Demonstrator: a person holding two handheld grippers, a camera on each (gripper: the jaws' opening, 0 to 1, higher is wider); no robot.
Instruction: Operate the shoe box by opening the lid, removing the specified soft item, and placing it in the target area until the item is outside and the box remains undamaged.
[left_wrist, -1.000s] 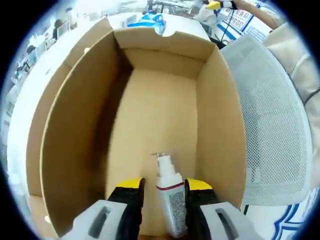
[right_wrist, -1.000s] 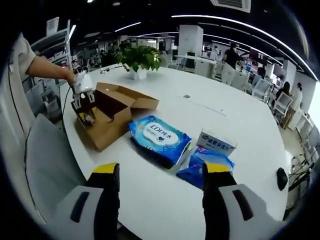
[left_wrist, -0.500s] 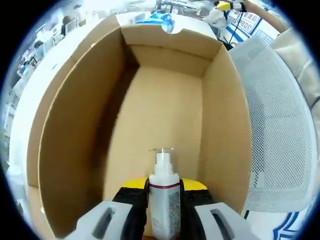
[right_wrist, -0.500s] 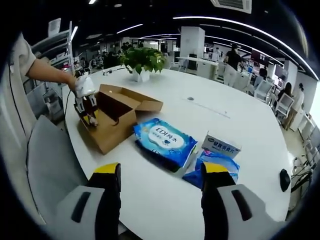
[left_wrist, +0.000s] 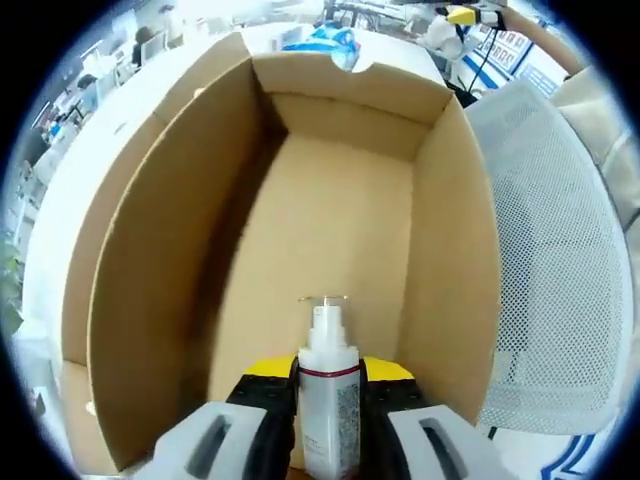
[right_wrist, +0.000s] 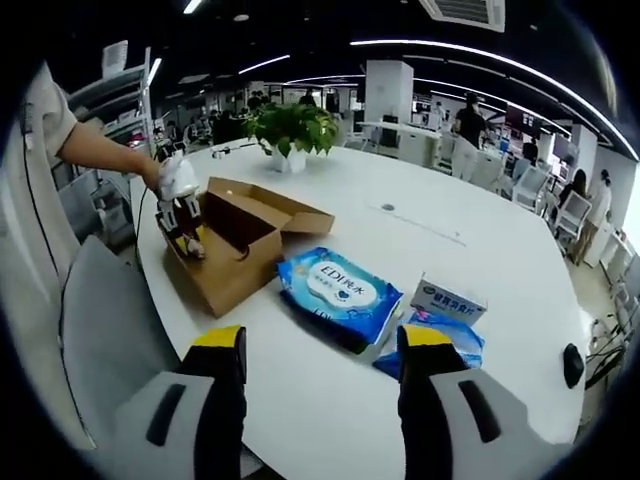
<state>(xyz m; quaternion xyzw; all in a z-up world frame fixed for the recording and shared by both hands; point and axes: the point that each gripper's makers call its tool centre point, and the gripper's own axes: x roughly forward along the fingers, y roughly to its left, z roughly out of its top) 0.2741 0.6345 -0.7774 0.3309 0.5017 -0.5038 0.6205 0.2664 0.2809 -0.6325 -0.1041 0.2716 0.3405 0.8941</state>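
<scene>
Left gripper (left_wrist: 328, 385) clamped on pump bottle (left_wrist: 328, 400) at 6 o'clock inside open shoe box (left_wrist: 440, 250); right gripper (right_wrist: 318, 345) wide open, empty.

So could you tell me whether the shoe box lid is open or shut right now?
Open. The shoe box has its lid folded back, and its bare cardboard floor shows beyond the bottle.

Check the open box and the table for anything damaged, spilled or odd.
Nothing looks damaged or spilled. One oddity: the left tongs are shut on a hard pump bottle in the cardboard box, not a soft item. The soft wipes pack lies on the white table.
</scene>
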